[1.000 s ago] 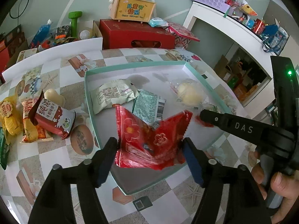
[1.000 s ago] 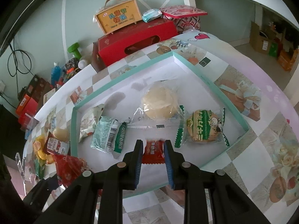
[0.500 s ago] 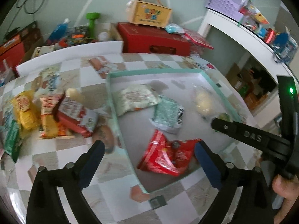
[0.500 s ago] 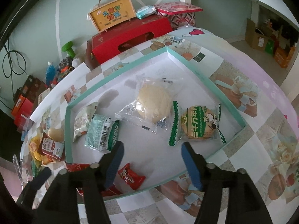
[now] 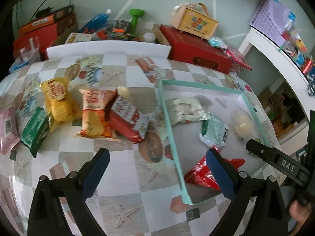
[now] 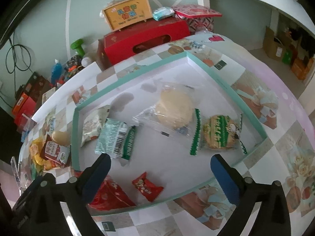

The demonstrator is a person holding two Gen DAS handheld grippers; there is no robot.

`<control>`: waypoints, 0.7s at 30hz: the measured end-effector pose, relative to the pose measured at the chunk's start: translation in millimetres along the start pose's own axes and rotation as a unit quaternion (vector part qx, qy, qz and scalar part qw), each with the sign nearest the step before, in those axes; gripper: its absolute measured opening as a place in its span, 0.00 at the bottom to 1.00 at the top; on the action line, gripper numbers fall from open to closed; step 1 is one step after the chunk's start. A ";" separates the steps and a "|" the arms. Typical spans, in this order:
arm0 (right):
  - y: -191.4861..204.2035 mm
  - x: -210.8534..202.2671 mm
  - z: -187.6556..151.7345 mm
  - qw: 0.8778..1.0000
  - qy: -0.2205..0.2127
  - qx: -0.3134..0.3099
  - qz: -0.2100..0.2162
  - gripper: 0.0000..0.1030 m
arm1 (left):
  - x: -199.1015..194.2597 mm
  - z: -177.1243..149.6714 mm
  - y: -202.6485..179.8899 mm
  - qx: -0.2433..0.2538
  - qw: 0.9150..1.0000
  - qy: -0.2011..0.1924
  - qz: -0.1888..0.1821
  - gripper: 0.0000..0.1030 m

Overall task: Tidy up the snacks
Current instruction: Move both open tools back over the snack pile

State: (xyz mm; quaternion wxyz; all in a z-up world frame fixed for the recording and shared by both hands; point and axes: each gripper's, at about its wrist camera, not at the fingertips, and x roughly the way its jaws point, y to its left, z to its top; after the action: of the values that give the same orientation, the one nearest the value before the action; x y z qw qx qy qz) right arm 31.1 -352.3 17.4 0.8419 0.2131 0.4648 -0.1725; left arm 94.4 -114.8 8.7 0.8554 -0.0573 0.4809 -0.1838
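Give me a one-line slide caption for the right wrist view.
Open right gripper hovers over the teal-rimmed tray, a small red snack packet lying free between its fingers among other wrapped snacks.

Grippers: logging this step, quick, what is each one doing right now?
Left gripper: open, jaws just opened, holding nothing.
Right gripper: open, jaws just opened, small red packet released in the tray.

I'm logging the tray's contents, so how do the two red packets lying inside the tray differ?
The small red packet is much smaller than the large red packet. The small red packet lies in plain view on the tray floor between the open right gripper's fingers, while the large red packet sits in the near corner, partly hidden behind a finger. The large one looks crumpled and puffed; the small one lies flatter. Both are glossy red, printed, and released.
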 end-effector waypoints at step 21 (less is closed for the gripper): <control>91.8 -9.7 -17.6 0.993 -0.036 -0.099 0.053 1.00 | -57.7 13.3 107.2 -0.070 0.991 -0.076 0.081 0.95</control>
State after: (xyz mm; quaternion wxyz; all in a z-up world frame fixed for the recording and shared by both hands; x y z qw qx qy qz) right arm 58.5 -264.2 35.5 0.8829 0.1462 0.4374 -0.0882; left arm 106.3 4.7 32.6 0.8957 -0.0912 0.4288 -0.0746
